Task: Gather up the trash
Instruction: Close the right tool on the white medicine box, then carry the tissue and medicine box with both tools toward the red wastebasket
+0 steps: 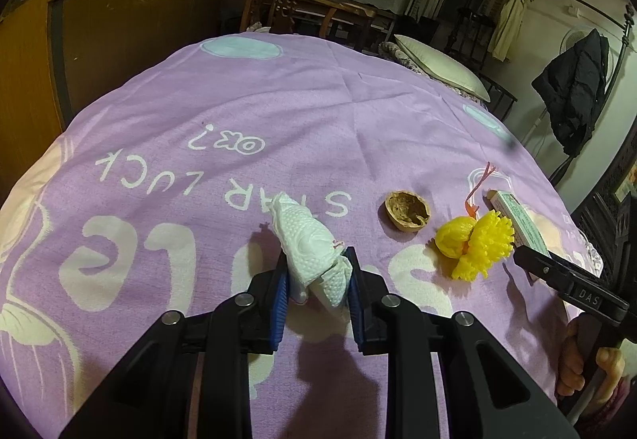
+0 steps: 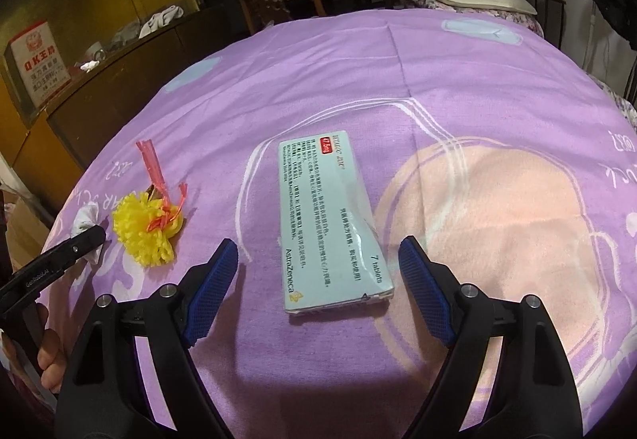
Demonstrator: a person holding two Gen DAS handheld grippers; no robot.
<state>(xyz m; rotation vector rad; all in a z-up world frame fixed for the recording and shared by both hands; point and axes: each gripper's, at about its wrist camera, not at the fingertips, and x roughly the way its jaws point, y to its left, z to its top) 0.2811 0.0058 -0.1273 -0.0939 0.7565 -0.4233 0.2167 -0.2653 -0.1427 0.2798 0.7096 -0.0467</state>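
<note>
From the left wrist, our left gripper (image 1: pixel 316 279) is clamped on the crumpled tissue (image 1: pixel 308 240); we keep that squeeze steady. From the right wrist, our right gripper (image 2: pixel 318 279) stands wide, straddling the near end of the medicine box (image 2: pixel 326 216) on the purple sheet (image 2: pixel 398 80); we should lower squarely before closing.

On the bed (image 1: pixel 278 112), left to right: tissue (image 1: pixel 314 252), walnut shell (image 1: pixel 407 214), pompom (image 1: pixel 475 242), box (image 2: pixel 330 224). A pillow (image 1: pixel 438 67) lies at the far end.
</note>
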